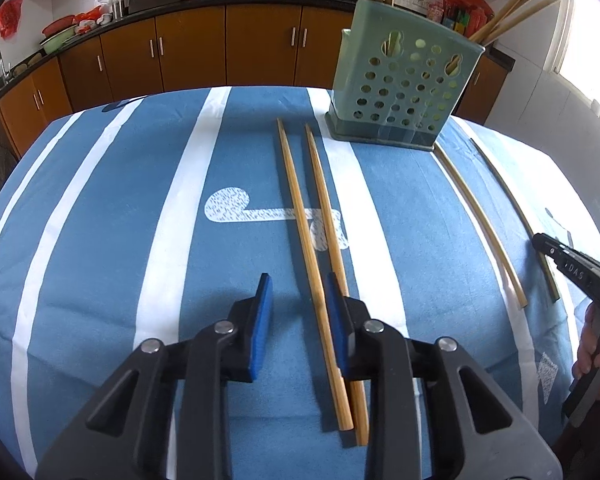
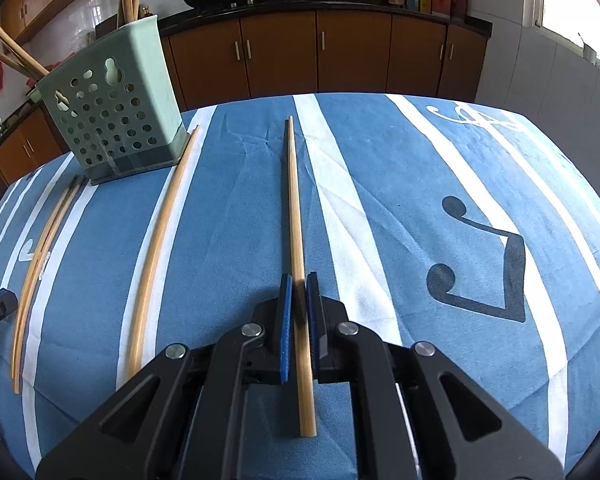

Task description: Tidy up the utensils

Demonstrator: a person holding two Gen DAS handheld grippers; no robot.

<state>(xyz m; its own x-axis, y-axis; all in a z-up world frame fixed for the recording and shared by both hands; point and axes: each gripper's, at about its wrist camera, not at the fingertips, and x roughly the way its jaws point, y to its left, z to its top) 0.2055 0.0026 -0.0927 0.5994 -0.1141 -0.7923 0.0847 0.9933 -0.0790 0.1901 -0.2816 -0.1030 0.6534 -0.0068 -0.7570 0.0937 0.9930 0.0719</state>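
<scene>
Right gripper (image 2: 298, 300) clenched on single chopstick (image 2: 296, 216), its far end on striped tablecloth (image 2: 380, 200). Left gripper (image 1: 298, 308) unclenched, straddling one of chopstick pair (image 1: 320, 264) lying on cloth. Another chopstick (image 2: 160, 240) beside green perforated holder (image 2: 112, 116), more sticks upright inside.

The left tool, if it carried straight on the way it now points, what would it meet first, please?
Most likely the pair of chopsticks lying on the tablecloth: one already runs between the left tool's fingers. The green utensil holder stands well beyond, though depth is unclear.
</scene>
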